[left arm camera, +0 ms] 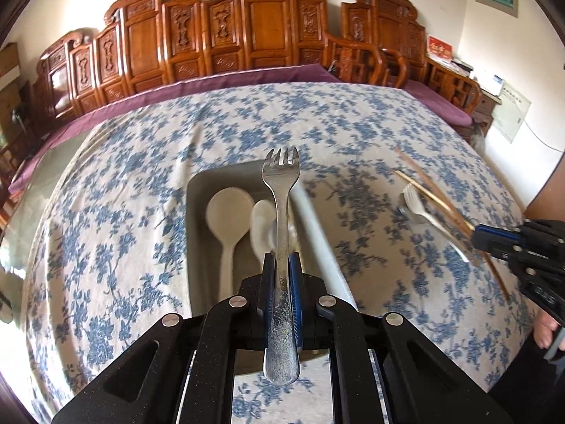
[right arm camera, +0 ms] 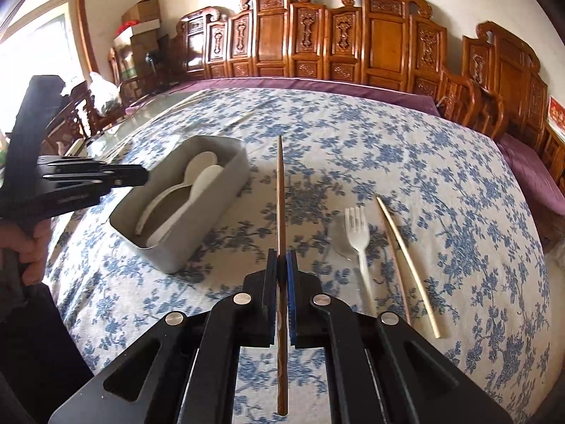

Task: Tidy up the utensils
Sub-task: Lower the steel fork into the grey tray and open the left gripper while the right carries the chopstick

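Note:
My left gripper is shut on a metal fork, tines pointing away, held above the grey utensil box. Two white spoons lie inside that box. My right gripper is shut on a dark brown chopstick that points away over the tablecloth. The right gripper also shows at the right edge of the left wrist view, and the left gripper hangs over the box in the right wrist view. On the cloth lie a white plastic fork and a pale chopstick.
The table carries a blue floral cloth. Carved wooden benches with purple cushions line its far side. A second reddish chopstick lies beside the pale one. A hand grips the left tool's handle.

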`<action>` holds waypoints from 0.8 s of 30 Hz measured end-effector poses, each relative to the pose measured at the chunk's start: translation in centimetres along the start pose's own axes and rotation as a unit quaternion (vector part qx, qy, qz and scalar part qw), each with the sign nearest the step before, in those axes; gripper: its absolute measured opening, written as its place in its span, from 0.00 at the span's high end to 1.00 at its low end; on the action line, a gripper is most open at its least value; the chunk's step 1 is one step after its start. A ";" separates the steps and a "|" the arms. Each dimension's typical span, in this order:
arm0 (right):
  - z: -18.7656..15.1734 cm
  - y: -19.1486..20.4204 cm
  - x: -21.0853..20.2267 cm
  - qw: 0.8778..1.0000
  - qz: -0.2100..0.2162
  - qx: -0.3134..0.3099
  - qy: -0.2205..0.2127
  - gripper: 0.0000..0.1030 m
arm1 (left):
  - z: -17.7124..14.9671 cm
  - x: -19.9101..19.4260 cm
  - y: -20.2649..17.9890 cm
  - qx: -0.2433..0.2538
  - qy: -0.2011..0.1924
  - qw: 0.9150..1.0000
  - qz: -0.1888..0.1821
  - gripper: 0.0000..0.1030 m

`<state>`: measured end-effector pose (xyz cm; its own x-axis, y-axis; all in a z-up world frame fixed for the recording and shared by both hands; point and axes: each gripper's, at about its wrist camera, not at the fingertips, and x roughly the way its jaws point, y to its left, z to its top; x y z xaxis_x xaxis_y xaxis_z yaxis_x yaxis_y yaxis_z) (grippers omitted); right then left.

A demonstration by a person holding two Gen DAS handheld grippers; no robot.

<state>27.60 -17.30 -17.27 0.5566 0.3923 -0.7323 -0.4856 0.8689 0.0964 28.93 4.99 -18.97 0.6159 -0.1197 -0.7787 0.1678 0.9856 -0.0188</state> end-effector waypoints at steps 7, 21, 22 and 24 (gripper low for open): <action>0.7 2.0 0.0 1.000 0.008 -0.012 -0.001 0.94 | -0.6 2.1 1.5 -0.018 0.019 1.000 0.002 0.92; 1.7 2.2 0.4 1.000 0.007 -0.006 -0.003 0.94 | -0.1 5.2 1.5 -0.018 0.041 0.999 0.007 0.92; 1.7 2.2 0.5 1.000 0.007 -0.006 -0.002 0.94 | -0.1 5.2 1.6 -0.018 0.041 0.999 0.007 0.92; 1.8 2.2 0.6 1.000 0.007 -0.005 -0.001 0.94 | 0.0 5.0 1.6 -0.019 0.036 0.999 0.007 0.92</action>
<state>28.07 -14.57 -16.34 0.5508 0.4060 -0.7292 -0.5008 0.8597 0.1005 32.31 5.98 -22.92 0.5602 -0.0979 -0.8225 0.1291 0.9912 -0.0301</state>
